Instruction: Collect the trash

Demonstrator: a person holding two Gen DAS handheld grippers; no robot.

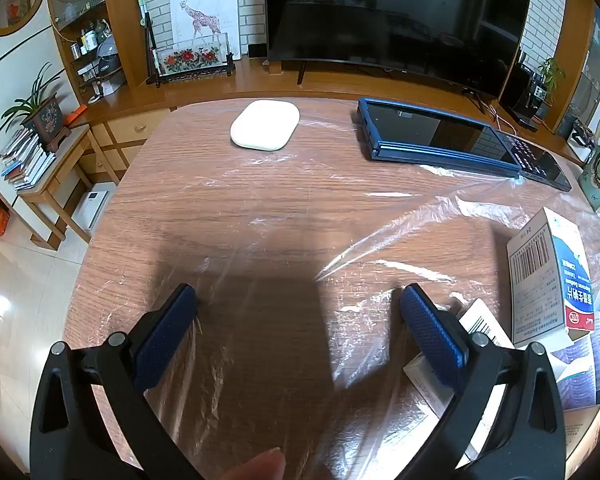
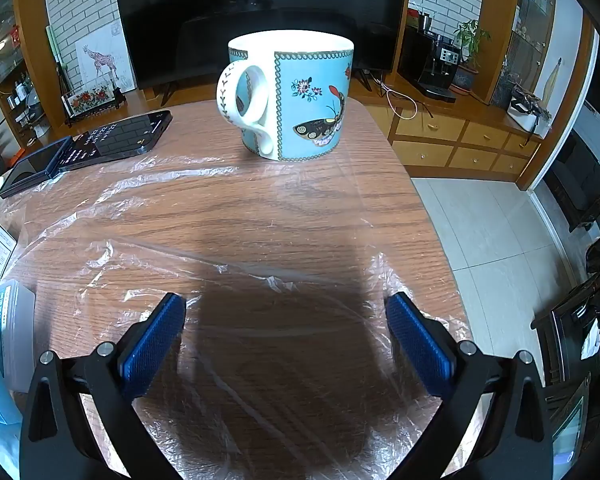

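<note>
Wooden table (image 1: 260, 208) covered by a clear plastic bag (image 1: 380, 240), thin, crinkled, glossy, spread flat across centre and lower frame in both views. Left gripper (image 1: 298, 300) spread wide, empty, low over the film at lower centre. Right gripper (image 2: 286, 312) likewise spread wide, empty. Medicine boxes (image 1: 548, 276), likely the trash, piled at right edge of left view, on or beside the film; cannot tell which. Risks: film slipping from pads, tearing, or dragging the butterfly mug (image 2: 288, 96) at upper centre, the folding phone (image 1: 452, 140) and the white case (image 1: 265, 125) off the edge, since the bag seems to run under them.
</note>
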